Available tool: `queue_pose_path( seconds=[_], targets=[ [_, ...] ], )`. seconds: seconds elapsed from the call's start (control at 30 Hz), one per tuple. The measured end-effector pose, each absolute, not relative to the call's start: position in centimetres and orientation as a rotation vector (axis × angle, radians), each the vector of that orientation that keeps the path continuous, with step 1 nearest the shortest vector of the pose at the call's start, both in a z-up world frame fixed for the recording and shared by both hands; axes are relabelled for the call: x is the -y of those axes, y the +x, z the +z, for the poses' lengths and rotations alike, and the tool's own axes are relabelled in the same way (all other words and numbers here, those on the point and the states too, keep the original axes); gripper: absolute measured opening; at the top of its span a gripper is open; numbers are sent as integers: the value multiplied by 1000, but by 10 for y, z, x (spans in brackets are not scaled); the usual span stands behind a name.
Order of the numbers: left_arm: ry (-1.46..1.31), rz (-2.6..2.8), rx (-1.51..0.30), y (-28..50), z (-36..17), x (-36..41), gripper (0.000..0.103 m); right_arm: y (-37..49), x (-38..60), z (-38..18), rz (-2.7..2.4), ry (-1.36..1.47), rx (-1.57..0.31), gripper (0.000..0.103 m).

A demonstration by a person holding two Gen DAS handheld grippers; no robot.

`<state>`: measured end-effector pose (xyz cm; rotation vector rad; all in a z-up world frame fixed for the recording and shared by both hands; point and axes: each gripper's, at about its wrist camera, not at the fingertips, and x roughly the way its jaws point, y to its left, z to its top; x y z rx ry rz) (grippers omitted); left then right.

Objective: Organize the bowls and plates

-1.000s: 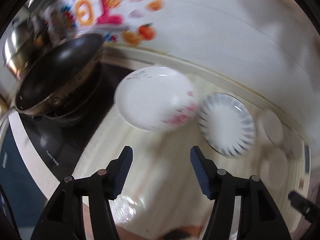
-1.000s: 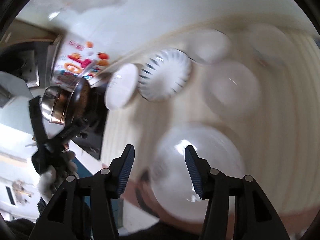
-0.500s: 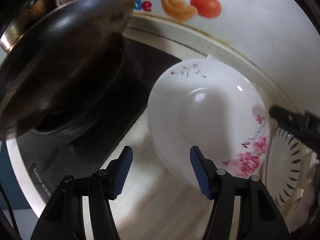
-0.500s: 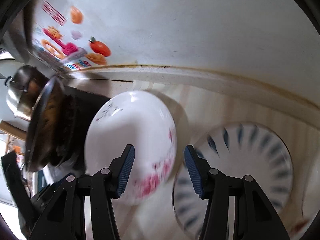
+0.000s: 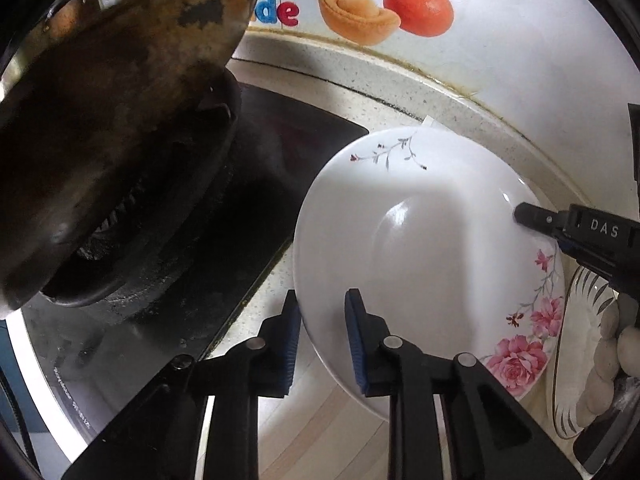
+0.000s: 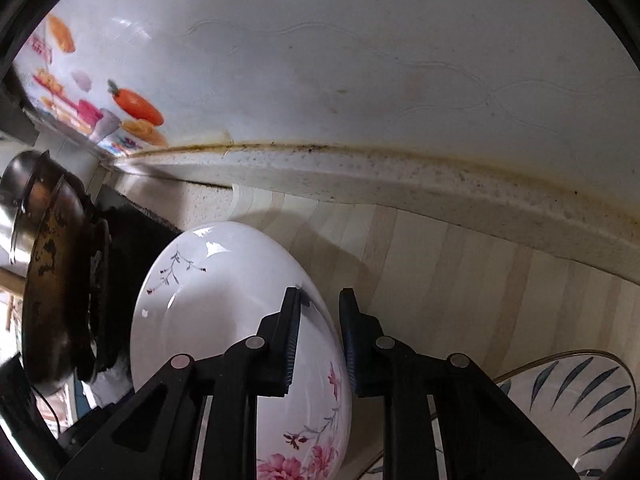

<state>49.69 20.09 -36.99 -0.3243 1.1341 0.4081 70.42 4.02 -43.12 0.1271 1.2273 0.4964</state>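
A white plate with pink roses (image 5: 432, 248) lies on the counter beside the stove; it also shows in the right wrist view (image 6: 224, 320). My left gripper (image 5: 322, 336) straddles its near-left rim, jaws narrowed around the edge. My right gripper (image 6: 320, 336) straddles the opposite rim, jaws also narrowed; its fingertip (image 5: 532, 216) shows at the plate's right edge in the left wrist view. A blue-striped plate (image 6: 572, 404) lies just right of the rose plate and shows in the left wrist view (image 5: 576, 364) too.
A dark wok (image 5: 100, 128) sits on the black stove (image 5: 224, 248) to the left, close to the rose plate. A steel pot (image 6: 20, 184) stands behind it. The wall with fruit stickers (image 5: 420, 4) runs along the counter's back edge.
Both grippers have moved in onto the rose plate and narrowed their jaws around opposite rims. The plate now fills more of both views.
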Motion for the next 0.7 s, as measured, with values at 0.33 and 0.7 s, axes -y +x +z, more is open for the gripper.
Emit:
queue_pose_path(
  seconds=[0.33, 0.7],
  targets=[
    [-343, 357, -1110, 479, -344, -187, 20, 664, -13, -405, 519, 124, -1212, 15],
    [-336, 221, -1082, 430, -290, -133, 20, 574, 69, -343, 517, 203, -1151, 15]
  ],
)
